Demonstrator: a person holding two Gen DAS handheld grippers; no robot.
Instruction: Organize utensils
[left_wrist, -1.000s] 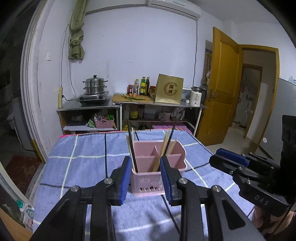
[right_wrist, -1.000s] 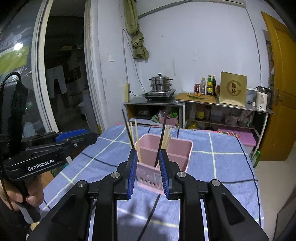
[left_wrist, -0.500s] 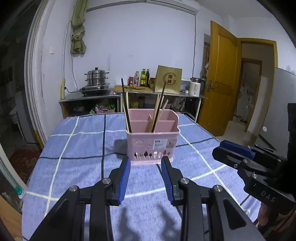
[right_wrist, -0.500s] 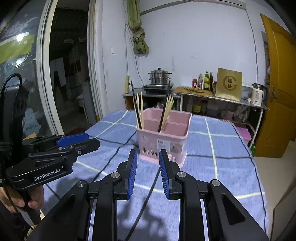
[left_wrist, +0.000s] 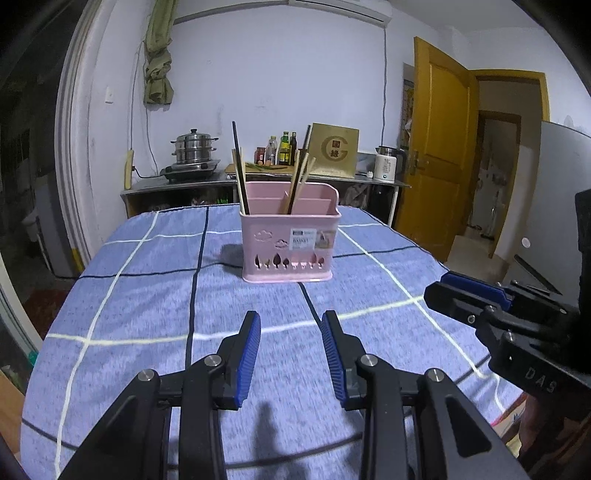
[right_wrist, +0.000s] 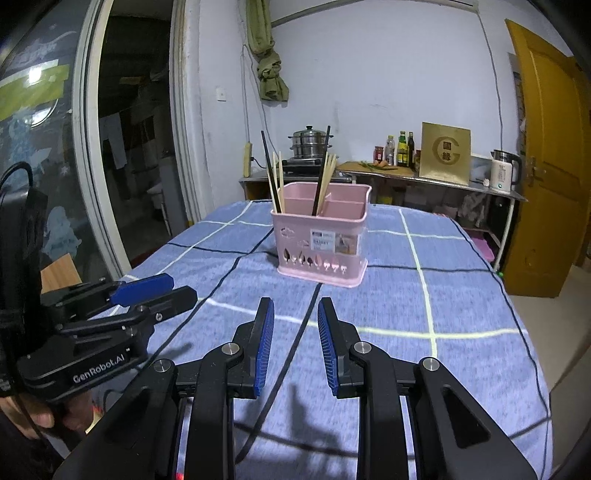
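Left wrist view: the left gripper (left_wrist: 290, 325) fills the bottom centre of the frame, pointing forward and a little downward over the blue checked tablecloth (left_wrist: 140, 295). Its blue-padded jaws stand apart with only bare cloth between them. At the right edge the right gripper (left_wrist: 448, 286) comes in sideways, its fingers aimed toward frame centre; it too holds nothing.

Just above frame centre stands the pink utensil basket (left_wrist: 290, 240), upright on the cloth and well apart from both grippers. Chopsticks (left_wrist: 240, 177) lean in its left compartment, one dark and the others pale, and more chopsticks (left_wrist: 298, 181) lean in the middle one.

Right wrist view: the right gripper's jaws sit at bottom centre, parted, with a dark grid line of the cloth showing through the gap. The left gripper reaches in from the left edge, and a hand (right_wrist: 44, 415) wraps its handle at lower left. The basket stands upper centre, ahead of both tools.

On the counter by the back wall stand a steel steamer pot (left_wrist: 194, 147) and a white kettle (left_wrist: 386, 166).
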